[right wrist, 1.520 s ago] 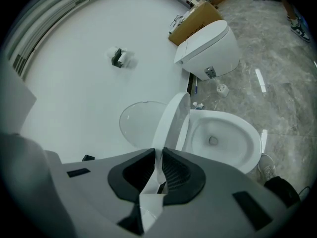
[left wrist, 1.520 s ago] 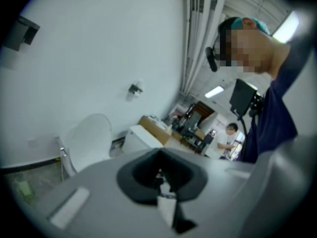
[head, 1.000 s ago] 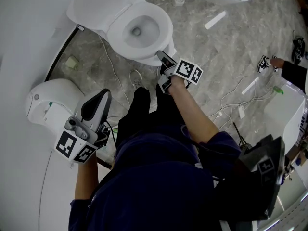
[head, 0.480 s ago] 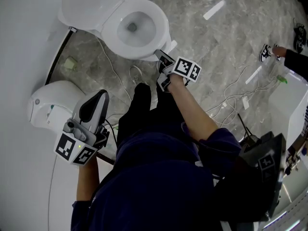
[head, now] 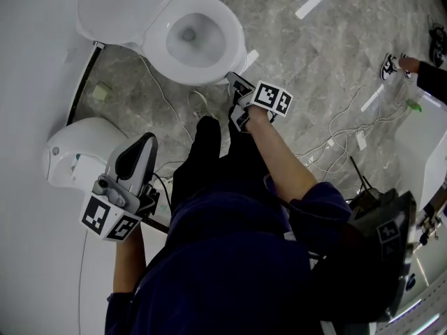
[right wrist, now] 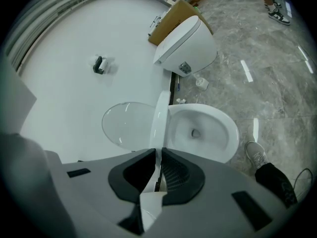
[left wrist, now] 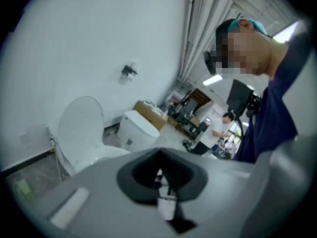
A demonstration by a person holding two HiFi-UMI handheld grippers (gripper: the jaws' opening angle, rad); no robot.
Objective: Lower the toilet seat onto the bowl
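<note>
The white toilet [head: 188, 37] stands by the wall with its bowl [right wrist: 198, 130] uncovered. Its seat [right wrist: 159, 115] is raised and shows edge-on in the right gripper view, with the lid [right wrist: 124, 125] behind it against the wall. My right gripper [head: 236, 84] hangs just in front of the bowl's front rim, jaws together and nothing between them [right wrist: 158, 152]. My left gripper [head: 143, 142] is held back at the left, shut and empty, apart from the toilet; its own view shows the raised lid [left wrist: 81, 128] from the side.
A second white toilet [head: 77, 152] sits on the floor under my left gripper. Cables [head: 335, 152] and white strips [head: 311, 4] lie on the marble floor. My shoe [head: 198, 107] is near the bowl's base. Another person's shoe [head: 387, 65] is at the right edge.
The right gripper has sunk a little in front of the bowl. The toilet has drifted up and left in the head view. The left gripper has hardly moved.
</note>
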